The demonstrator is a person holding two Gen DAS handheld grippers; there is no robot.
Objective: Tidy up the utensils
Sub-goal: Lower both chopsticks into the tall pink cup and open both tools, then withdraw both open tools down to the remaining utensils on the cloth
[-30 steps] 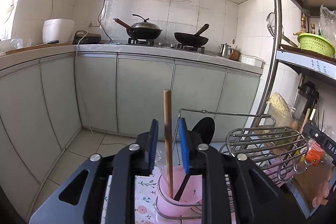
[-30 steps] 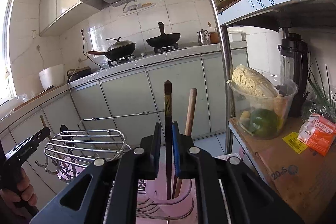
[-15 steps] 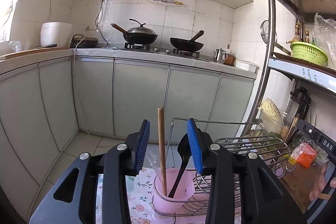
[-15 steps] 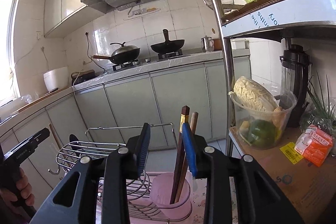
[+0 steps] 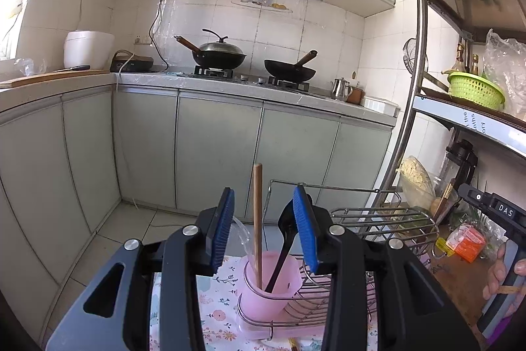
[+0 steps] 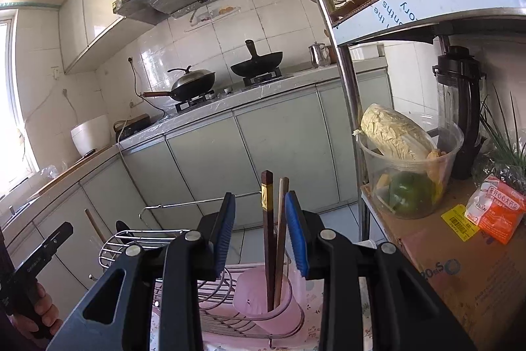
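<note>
In the left wrist view my left gripper (image 5: 264, 196) is open, its blue pads well clear of a wooden stick (image 5: 258, 219) that stands between them. The stick and a black spoon (image 5: 285, 229) stand in a pink cup (image 5: 273, 288) at one end of a wire rack (image 5: 381, 219). My right gripper (image 6: 260, 196) is open too. A dark chopstick (image 6: 268, 239) and a lighter wooden one (image 6: 281, 229) stand free between its pads in another pink cup (image 6: 259, 298). Each gripper also shows in the other's view, held by a hand (image 5: 499, 272).
A floral cloth (image 5: 217, 301) lies under the rack. A metal shelf pole (image 6: 342, 61) rises to the right, with a tub of vegetables (image 6: 404, 166), a blender (image 6: 460, 107) and an orange packet (image 6: 496, 209) on a cardboard-covered shelf. Grey kitchen cabinets (image 5: 213, 147) and a stove with woks lie beyond.
Both grippers went from shut on a stick to open, leaving the sticks standing in the cups. Both have drawn back and risen a little from the cups.
</note>
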